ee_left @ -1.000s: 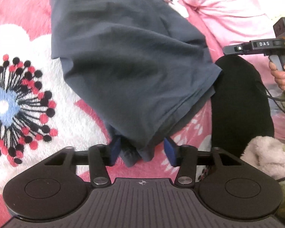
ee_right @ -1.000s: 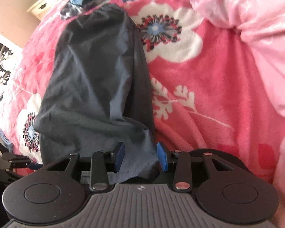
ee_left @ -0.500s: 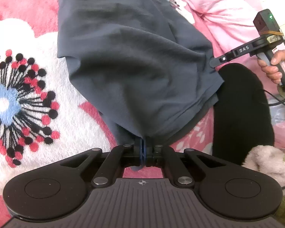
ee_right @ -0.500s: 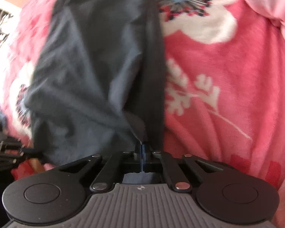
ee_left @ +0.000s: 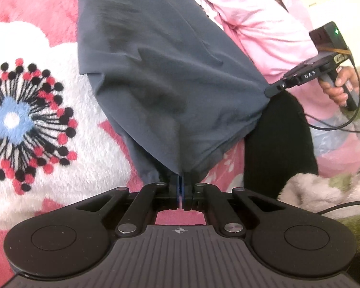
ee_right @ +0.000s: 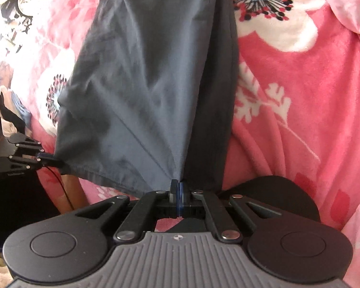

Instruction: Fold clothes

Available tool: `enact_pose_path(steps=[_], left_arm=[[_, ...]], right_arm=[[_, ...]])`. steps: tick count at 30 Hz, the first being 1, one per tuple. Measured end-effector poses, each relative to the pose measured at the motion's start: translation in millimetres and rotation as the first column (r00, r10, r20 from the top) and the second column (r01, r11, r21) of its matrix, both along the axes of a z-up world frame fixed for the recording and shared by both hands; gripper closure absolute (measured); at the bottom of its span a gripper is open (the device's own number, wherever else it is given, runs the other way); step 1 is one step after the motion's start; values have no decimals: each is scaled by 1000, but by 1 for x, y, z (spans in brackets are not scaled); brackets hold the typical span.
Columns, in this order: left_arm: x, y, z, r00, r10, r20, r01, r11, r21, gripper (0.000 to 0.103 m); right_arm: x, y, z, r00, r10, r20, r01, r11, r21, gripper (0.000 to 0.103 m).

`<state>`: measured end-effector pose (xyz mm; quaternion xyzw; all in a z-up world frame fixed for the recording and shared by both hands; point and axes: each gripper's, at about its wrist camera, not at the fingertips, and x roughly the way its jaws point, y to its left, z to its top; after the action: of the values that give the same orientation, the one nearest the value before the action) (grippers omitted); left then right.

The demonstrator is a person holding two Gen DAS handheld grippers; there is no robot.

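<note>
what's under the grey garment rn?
The pink floral blanket shows all round the grey garment and beneath its lifted near hem, which the left gripper and right gripper pinch. Anything under the rest is covered.

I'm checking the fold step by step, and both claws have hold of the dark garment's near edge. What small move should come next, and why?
Probably lift both corners together and carry them away from the person, over the dark garment. The left claw and right claw are each shut on a corner of its near hem, the cloth pulled taut between them, while the rest lies lengthwise on the pink floral blanket.
</note>
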<state>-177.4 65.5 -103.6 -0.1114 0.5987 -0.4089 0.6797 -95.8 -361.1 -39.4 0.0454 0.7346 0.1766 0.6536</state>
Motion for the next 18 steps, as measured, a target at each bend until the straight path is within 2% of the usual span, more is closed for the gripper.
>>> enact_pose_path(steps=[3,6,9,10,11,14,18], left_arm=[[2,-1,-5,1000,-2,-9,2,1000,12,103],[-1,-15,-12,999,-45,13,44,997,59,103],[-5,-30,-19,993,-108,38,102,986,131,101],[-6,-32,-19,992,-122,42,115,982,147,99],[-6,-32,-19,991,-130,43,122,980,155,91],[0,-24,-13,994,-89,69,77,984,162,74],[8,-13,-4,994,-16,109,-2,986,165,70]], right_arm=[[2,4,-17,1000,17,0,-17,997,-76,102],[6,7,-34,1000,30,-5,-30,990,-140,101],[8,11,-39,999,45,21,-40,977,-211,90],[9,11,-37,999,46,30,-38,977,-211,77],[9,10,-33,998,41,41,-32,977,-209,73],[11,9,-13,992,55,112,-29,975,-222,72],[19,13,17,968,36,247,1,989,-151,72]])
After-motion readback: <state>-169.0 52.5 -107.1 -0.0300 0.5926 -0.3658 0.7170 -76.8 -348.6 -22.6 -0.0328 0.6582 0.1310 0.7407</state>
